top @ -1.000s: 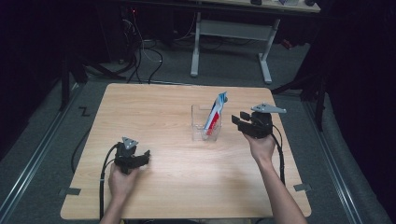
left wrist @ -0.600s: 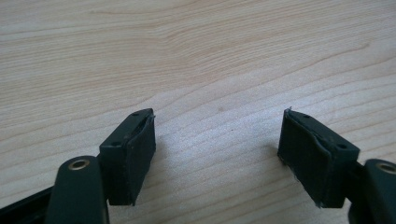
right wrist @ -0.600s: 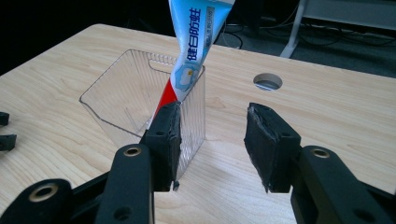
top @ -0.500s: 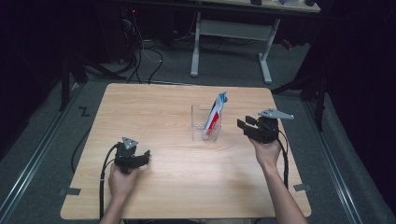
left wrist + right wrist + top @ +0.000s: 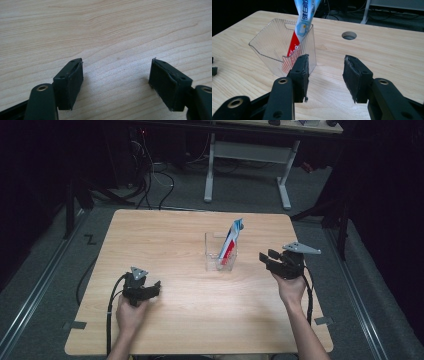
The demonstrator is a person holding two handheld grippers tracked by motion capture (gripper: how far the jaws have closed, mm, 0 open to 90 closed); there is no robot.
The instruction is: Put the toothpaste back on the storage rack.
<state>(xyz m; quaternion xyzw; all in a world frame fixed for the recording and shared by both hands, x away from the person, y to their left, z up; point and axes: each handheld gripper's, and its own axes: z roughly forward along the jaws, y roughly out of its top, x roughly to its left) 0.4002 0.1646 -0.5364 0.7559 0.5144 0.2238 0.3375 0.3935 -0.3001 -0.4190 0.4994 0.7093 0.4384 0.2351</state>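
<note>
Left gripper (image 5: 156, 287): unmoved since the earlier frames, low over the table (image 5: 165, 235), fingers released with bare wood between. Clear holder (image 5: 220, 252) mid-table with the toothpaste tube (image 5: 231, 240) leaning inside, as before. Right gripper (image 5: 266, 258): drawn back from the holder toward the table's right edge and slightly lower, fingers parted, grasping nothing. Tube's top cut off in the right gripper view; its foot blurred behind ribbed plastic.
</note>
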